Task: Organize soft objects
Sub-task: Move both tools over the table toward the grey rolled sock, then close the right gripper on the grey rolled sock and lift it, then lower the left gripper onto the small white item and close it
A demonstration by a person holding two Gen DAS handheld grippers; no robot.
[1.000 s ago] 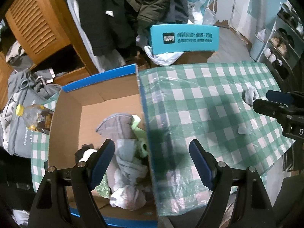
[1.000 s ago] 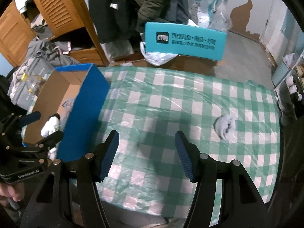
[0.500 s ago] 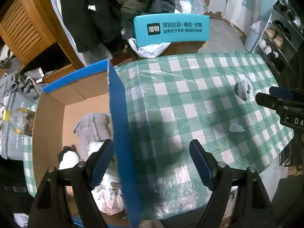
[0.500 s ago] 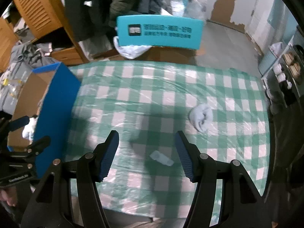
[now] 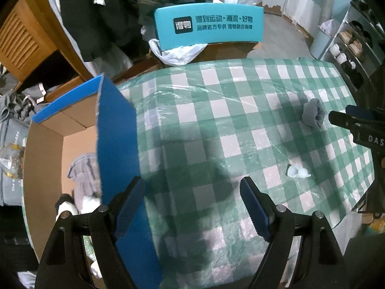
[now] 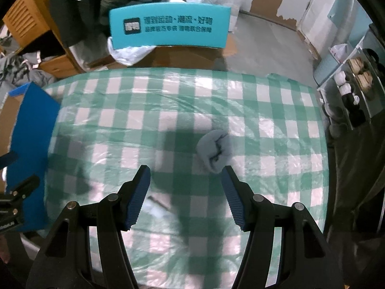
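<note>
A rolled grey sock lies on the green-checked tablecloth, just beyond my right gripper and nearest its right finger. That gripper is open and empty. The sock also shows far right in the left wrist view, beside the right gripper's tip. A small pale soft item lies nearer the table's front edge. My left gripper hangs open and empty over the cloth, its left finger by the blue wall of a cardboard box. Grey and white soft things lie inside the box.
A teal box with printed text stands behind the table over a white plastic bag. Dark coats and a wooden cabinet fill the back left. Shoe shelves stand to the right. The table's right edge drops off near the sock.
Both grippers have moved right and lower over the table. The box has slid toward the left of each view. The grey sock now sits close in front of the right gripper.
</note>
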